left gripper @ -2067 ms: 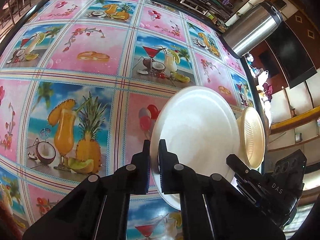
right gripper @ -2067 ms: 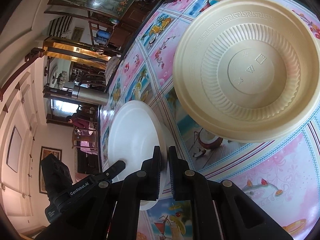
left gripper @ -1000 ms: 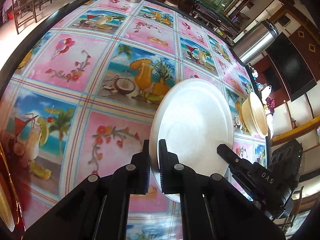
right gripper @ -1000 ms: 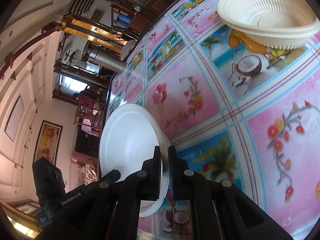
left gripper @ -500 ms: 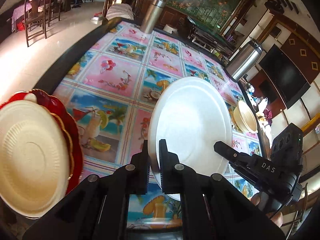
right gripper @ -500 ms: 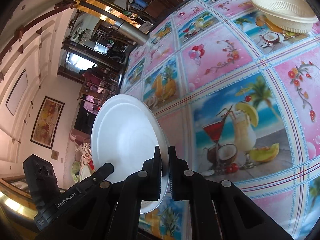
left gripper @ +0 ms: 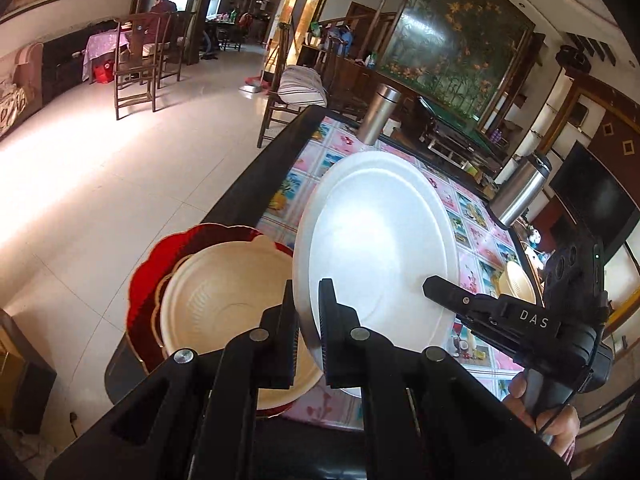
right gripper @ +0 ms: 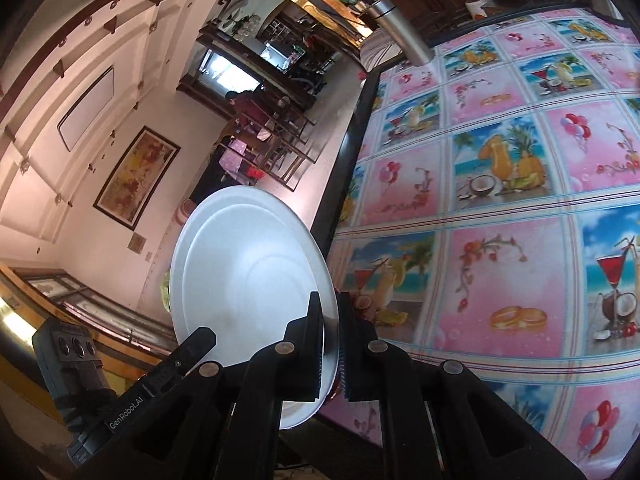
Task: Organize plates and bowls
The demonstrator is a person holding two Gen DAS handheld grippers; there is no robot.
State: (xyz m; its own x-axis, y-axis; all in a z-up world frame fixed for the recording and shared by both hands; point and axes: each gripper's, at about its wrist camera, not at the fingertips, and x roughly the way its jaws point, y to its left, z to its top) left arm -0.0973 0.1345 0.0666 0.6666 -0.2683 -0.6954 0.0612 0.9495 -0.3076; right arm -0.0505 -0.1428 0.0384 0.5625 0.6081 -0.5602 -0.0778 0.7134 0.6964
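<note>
Bench (left gripper: pixel 256 184), dark-edged, covered by a pink and blue cocktail-print cloth (right gripper: pixel 500 208). Red scalloped plate (left gripper: pixel 148 272) at the near corner, cream plate (left gripper: pixel 216 304) stacked on it. Two steel flasks (left gripper: pixel 378 120) (left gripper: pixel 520 192) and a cream bowl (left gripper: pixel 518 284) stand farther along.

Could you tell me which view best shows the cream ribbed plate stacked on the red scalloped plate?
The left wrist view: the cream ribbed plate lies on the red scalloped plate, partly behind the gripper fingers. The right wrist view does not show it.

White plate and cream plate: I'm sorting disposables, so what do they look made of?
White plate: probably foam or thin plastic; matte, plain pressed rim. Cream plate: likely molded plastic or pulp; fine radial ribbing, dull finish.
</note>
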